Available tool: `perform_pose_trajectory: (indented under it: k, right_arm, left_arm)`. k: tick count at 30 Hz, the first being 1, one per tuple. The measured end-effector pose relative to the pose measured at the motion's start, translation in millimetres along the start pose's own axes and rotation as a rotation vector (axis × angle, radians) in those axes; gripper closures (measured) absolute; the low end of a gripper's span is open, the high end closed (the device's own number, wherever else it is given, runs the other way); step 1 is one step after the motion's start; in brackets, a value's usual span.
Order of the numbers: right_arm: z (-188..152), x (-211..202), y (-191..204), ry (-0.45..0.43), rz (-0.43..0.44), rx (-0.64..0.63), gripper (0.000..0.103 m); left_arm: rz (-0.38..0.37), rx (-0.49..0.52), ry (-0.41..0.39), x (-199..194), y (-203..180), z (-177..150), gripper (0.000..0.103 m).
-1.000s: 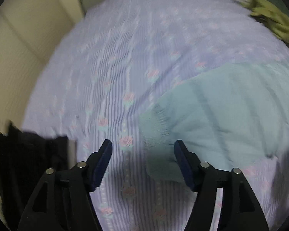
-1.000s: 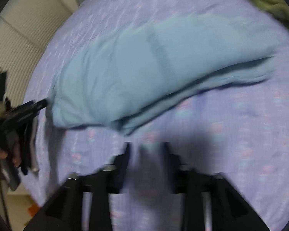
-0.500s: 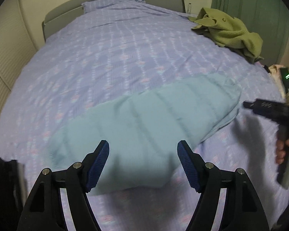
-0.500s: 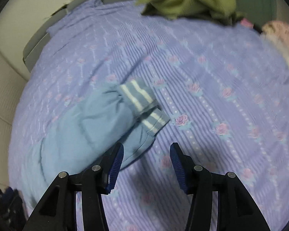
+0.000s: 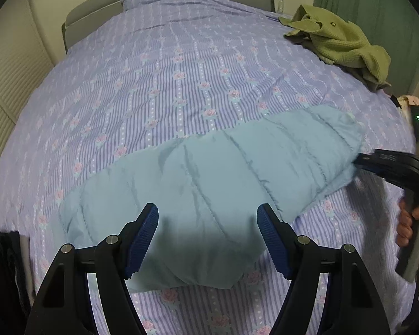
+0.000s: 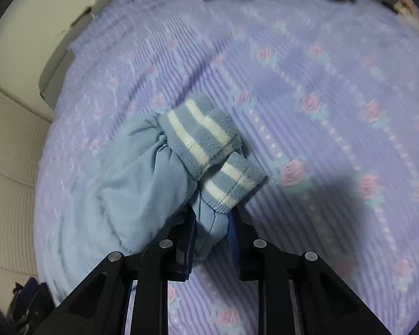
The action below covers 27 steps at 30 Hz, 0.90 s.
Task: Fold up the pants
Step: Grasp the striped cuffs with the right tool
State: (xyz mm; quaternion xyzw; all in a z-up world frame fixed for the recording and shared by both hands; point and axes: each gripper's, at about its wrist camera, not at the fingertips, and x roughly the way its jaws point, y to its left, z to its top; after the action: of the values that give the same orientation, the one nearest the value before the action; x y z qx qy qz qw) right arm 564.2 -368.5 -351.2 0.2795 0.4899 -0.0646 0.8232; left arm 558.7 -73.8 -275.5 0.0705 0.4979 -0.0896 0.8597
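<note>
the light blue pants are lying folded lengthwise across the near part of the bed, a long padded band running from lower left up toward the right edge in the left wrist view, and in the right wrist view their two striped cuffs are sitting stacked, one half over the other, blue knit with white bands. the right gripper is closing its jaws right now with the leg fabric just behind the cuffs bunched between them — the cloth is filling the narrow gap and the pads are pressing on it from both sides. a hand is showing at the right edge of the left wrist view, wrapped around that gripper's handle. the left gripper is hovering over the wide end of the pants with its blue ribbed fingers standing well apart, nothing between them, the fabric lying loose below. all of it is resting on a lilac striped bedspread dotted with pink roses — and well away, near the far right corner of the bed, an olive green garment is lying in a crumpled heap.
</note>
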Motion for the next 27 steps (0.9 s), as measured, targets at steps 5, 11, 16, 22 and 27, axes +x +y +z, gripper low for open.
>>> perform_pose_trajectory:
  k: [5,11,16,22,27]
  right_arm:
    - [-11,-28,1,-0.077,-0.118,-0.096,0.080]
    - [-11,-26,-15,-0.030,-0.188,-0.065,0.061]
    - [-14,-77,-7,-0.171,-0.146,-0.013,0.050]
    - [5,-38,11,-0.083,-0.044,0.003,0.050]
    - [5,-13,11,-0.022,-0.047,0.004,0.083]
  left_arm:
    - [-0.019,-0.025,0.030,7,2,-4,0.031]
    - [-0.003,0.021,0.022,6,-11,-10,0.030]
    - [0.006,0.013,0.002,0,-8,-9,0.028]
    - [0.061,-0.002,0.006,-1,5,-10,0.028]
    - [0.080,0.002,0.006,-5,10,-14,0.028]
